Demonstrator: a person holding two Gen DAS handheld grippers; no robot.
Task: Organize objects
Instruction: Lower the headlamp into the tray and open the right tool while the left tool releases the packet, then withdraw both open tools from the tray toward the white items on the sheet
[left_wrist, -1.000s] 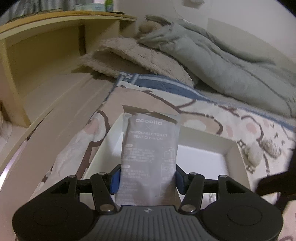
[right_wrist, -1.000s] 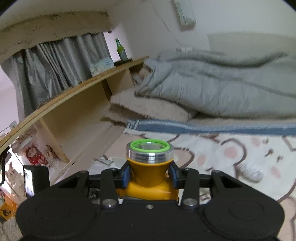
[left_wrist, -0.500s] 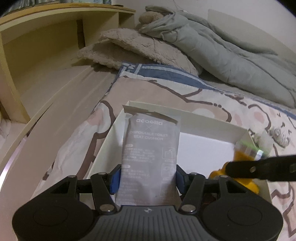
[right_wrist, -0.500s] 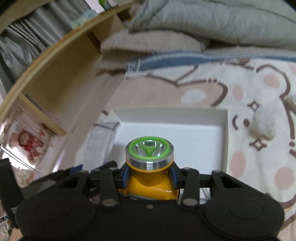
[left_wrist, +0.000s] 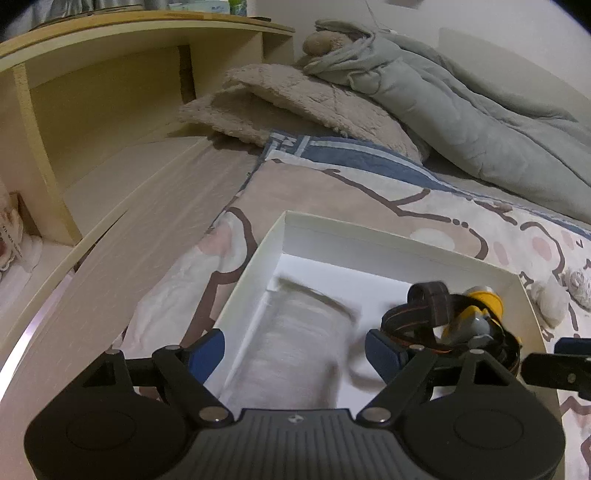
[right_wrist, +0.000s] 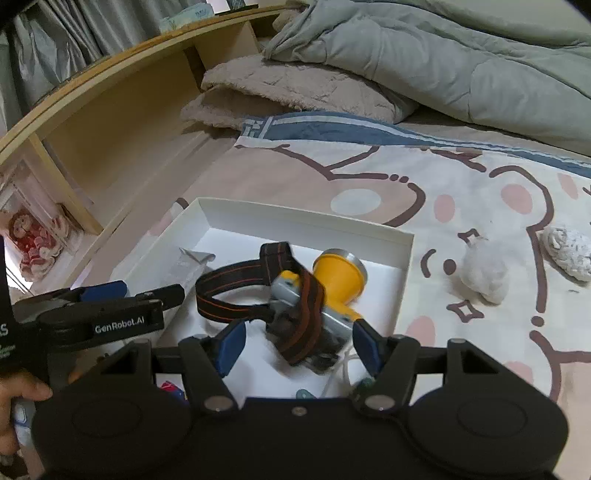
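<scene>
Drop-off step: both items are being let go into the white box (right_wrist: 400, 258) on the bed.

The left claw (left_wrist: 293, 350) is being opened, with the grey packet (left_wrist: 295, 343) lying blurred between its pads, not pinched. The right claw (right_wrist: 297, 345) is being opened too, and the yellow headlamp (right_wrist: 332, 280) with its strap is released onto the box floor. Next, both claws probably need to be lifted clear without the strap getting snagged.

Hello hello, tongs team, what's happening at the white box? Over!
Both tongs opening, left, right, nothing pinched. Grey packet and yellow headlamp lying in white box. Nothing in the way.
</scene>
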